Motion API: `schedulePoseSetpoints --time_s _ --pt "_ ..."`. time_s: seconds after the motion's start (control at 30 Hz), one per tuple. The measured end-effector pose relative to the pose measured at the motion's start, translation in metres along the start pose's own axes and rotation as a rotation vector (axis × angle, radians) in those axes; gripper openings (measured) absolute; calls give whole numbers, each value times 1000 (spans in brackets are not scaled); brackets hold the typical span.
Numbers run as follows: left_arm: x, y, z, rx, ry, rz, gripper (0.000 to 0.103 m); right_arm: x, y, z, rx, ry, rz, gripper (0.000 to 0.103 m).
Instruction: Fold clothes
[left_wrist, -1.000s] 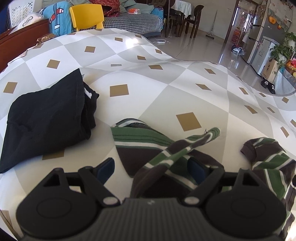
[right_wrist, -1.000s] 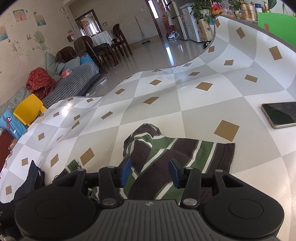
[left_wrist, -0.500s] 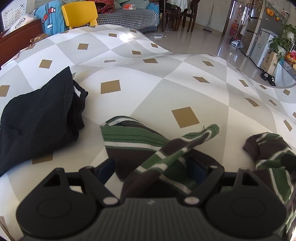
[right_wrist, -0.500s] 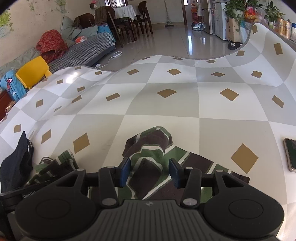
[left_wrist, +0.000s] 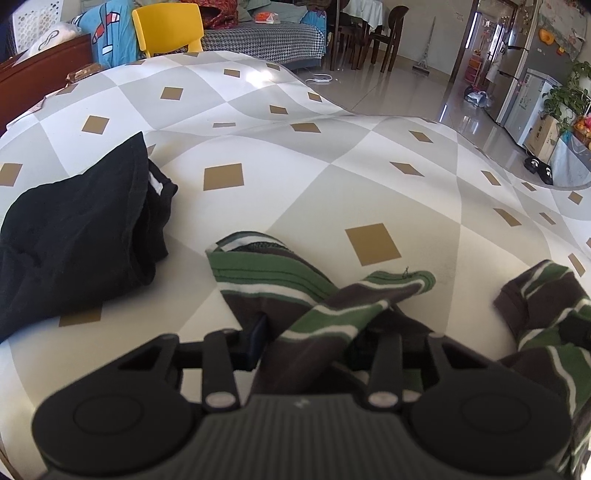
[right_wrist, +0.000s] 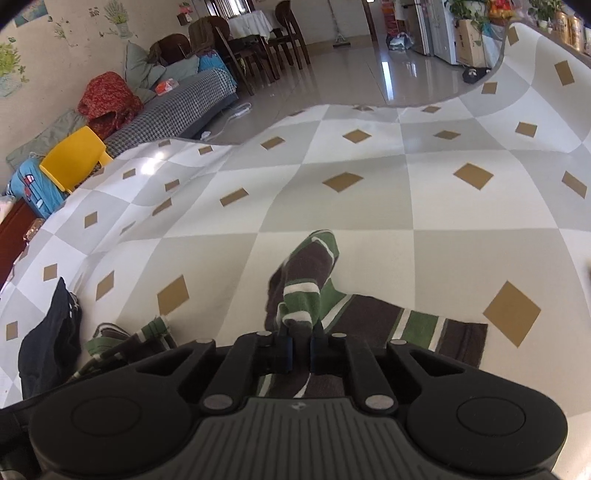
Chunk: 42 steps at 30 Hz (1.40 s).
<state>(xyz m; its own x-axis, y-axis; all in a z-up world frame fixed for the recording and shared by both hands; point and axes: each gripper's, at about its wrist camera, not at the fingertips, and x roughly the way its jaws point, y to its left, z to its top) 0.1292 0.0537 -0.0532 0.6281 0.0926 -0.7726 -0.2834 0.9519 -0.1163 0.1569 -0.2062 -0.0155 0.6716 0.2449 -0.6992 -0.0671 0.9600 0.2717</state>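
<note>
The right gripper (right_wrist: 301, 349) has its fingers pinched tight on a fold of the striped garment (right_wrist: 373, 325), low in the frame on the checked tabletop (right_wrist: 369, 206). The left gripper (left_wrist: 308, 339) has its fingers spread wide around a striped sleeve (left_wrist: 354, 306). A black garment (left_wrist: 74, 229) lies at left.
</note>
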Motion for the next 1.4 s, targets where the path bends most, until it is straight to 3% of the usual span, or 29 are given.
schedulePoseSetpoints --time_s 0.27,0.53,0.7,0.73,0.9,1.4 --pt "-10 -1 -11 42 8 23 38 -35 15 25 -37 -160 56 8" --pt "-18 -3 -29 89 49 35 41 -46 8 39 10 -219 54 8" --pt "-27 -8 -46 140 72 32 41 -48 6 37 12 -218 40 14" --pt "-30 -8 -49 147 73 33 42 -48 5 37 13 -217 37 21" --pt "-39 -7 -57 162 89 19 46 -56 2 37 17 -232 37 30" --pt "-72 -1 -67 165 127 -55 58 -66 -23 27 24 -141 -6 37"
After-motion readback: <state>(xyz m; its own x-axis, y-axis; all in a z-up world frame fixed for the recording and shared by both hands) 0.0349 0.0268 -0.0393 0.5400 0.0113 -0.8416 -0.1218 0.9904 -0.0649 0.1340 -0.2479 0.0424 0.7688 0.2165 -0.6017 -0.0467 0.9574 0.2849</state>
